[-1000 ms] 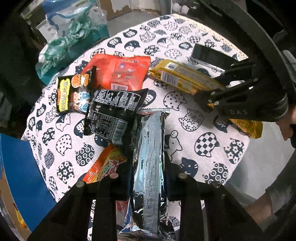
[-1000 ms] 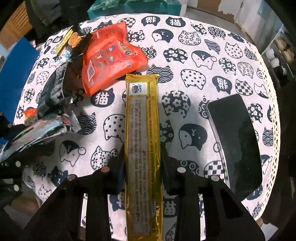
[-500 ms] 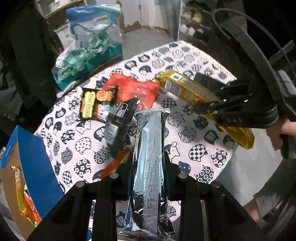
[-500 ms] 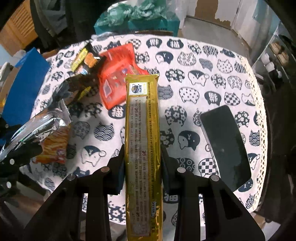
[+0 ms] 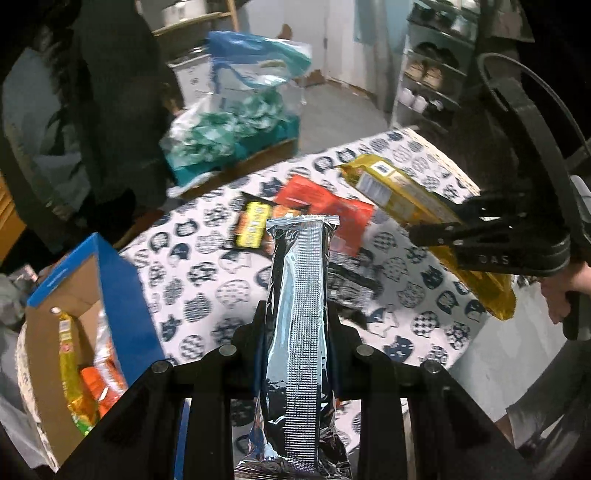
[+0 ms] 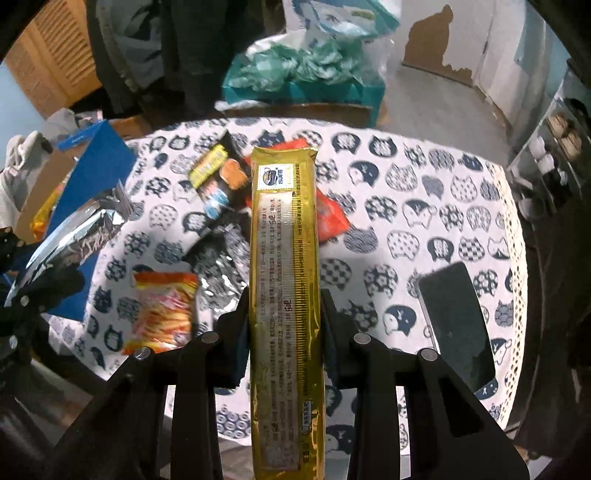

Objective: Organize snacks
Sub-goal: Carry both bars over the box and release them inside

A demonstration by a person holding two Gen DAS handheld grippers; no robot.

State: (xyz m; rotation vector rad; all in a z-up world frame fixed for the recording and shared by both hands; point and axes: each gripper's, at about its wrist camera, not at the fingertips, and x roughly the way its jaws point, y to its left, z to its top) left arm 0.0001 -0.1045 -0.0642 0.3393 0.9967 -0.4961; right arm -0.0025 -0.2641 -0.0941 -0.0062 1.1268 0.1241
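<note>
The silver foil packet (image 5: 299, 325) is pinched lengthwise in the left claw (image 5: 297, 332) and held above the cat-print surface (image 5: 207, 273), while the gold biscuit packet (image 6: 284, 280) is clamped the same way in the right claw (image 6: 284, 321). The open blue-sided box (image 5: 110, 280), already holding snacks, sits just left of the surface. Both packets are best carried level and lowered in one at a time, so that the long ends are not snagged on the box wall.

Grey floor (image 6: 436, 99), white wall (image 6: 465, 33) with peeling patches, a shelf rack (image 5: 428, 85), wooden louvred door (image 6: 51, 62), dim light.
</note>
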